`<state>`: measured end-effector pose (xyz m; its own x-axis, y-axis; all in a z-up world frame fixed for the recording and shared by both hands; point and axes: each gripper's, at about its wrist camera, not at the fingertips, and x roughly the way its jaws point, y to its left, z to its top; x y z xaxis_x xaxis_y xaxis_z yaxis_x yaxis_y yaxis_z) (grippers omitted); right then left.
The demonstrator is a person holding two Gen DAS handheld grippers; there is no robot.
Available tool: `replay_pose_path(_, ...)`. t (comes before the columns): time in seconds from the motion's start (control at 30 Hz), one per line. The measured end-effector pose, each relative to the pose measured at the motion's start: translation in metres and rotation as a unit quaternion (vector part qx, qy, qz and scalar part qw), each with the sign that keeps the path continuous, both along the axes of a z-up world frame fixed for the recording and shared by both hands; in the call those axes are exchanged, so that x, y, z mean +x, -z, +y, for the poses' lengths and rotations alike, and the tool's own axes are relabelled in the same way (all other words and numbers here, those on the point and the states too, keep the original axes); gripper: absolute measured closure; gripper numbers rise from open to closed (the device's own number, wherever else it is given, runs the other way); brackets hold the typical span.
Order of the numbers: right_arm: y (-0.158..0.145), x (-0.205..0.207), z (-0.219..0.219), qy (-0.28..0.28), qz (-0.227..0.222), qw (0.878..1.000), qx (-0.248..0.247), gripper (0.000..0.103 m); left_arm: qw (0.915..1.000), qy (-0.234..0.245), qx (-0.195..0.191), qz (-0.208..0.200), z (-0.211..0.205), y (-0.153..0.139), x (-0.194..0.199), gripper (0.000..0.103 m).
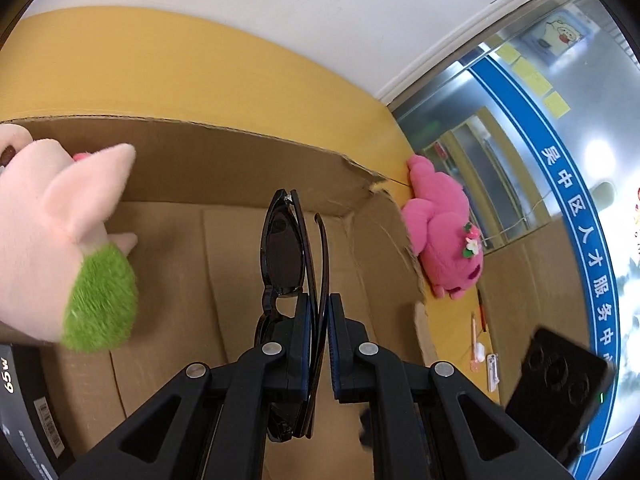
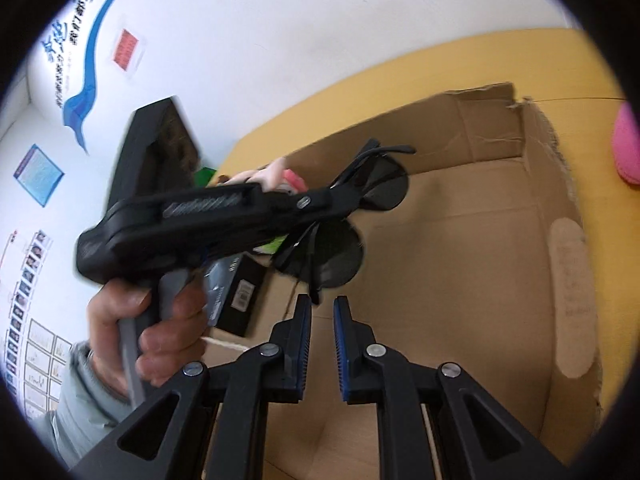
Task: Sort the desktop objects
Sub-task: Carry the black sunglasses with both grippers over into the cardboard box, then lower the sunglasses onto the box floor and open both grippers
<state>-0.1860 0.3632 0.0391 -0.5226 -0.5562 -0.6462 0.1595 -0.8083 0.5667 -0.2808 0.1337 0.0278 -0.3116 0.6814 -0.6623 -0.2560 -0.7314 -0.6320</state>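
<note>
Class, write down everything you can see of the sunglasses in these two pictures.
The sunglasses are black, with a glossy frame that looks like plastic and dark lenses. Their thin arms are folded or nearly so; one curved arm stands slightly apart from the frame. The left tongs are shut on them at the arms, with the lenses sticking out ahead. They hang in the air over the open cardboard box, touching nothing but the tongs. From the right wrist view both round lenses show, one above the other.

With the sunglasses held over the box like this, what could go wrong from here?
1. The left gripper pinches the sunglasses only by the thin temple arms, so they might twist or slip.
2. If released from above the cardboard box, the lenses may strike its floor.
3. The pig plush sits close by and could get bumped.
</note>
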Motion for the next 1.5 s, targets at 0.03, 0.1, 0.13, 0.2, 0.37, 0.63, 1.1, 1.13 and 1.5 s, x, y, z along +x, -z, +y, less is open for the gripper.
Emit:
replay_pose_path(0.03,-0.001,-0.004,0.001,0.001,-0.005,1.000,0.001,0.085,1.0000,0.001,0.003,0.001,0.000,-0.002,0.001,0.097)
replay_pose_path(0.1,-0.004,-0.011,0.000,-0.007,-0.006,1.000,-0.002,0.071,1.0000,0.000,0.009,0.001,-0.001,-0.007,0.000,0.097)
replay_pose_path(0.13,-0.007,-0.013,-0.002,-0.011,-0.002,1.000,-0.001,0.060,1.0000,0.002,0.008,0.004,-0.001,-0.011,0.000,0.097)
replay_pose_path(0.2,-0.013,-0.018,-0.009,-0.020,0.004,1.000,0.004,0.047,0.9999,0.006,0.012,0.007,-0.002,-0.016,0.000,0.097)
replay_pose_path(0.37,-0.014,-0.042,-0.014,-0.014,-0.010,1.000,-0.013,0.038,0.9996,0.001,0.028,0.002,-0.005,-0.023,-0.005,0.097)
replay_pose_path(0.63,0.000,-0.072,-0.024,-0.015,-0.026,0.999,0.009,0.040,0.9995,-0.007,0.032,0.001,-0.007,-0.021,-0.018,0.097)
replay_pose_path(1.1,0.046,-0.103,-0.041,-0.029,-0.071,0.993,0.086,0.042,0.9963,-0.044,0.011,-0.073,-0.020,0.039,-0.053,0.096)
replay_pose_path(1.13,0.048,-0.103,-0.041,-0.029,-0.074,0.993,0.089,0.042,0.9960,-0.043,0.008,-0.078,-0.020,0.041,-0.053,0.096)
replay_pose_path(1.5,0.046,-0.091,-0.043,-0.026,-0.080,0.988,0.133,0.036,0.9953,-0.047,-0.015,-0.083,-0.021,0.037,-0.047,0.073)
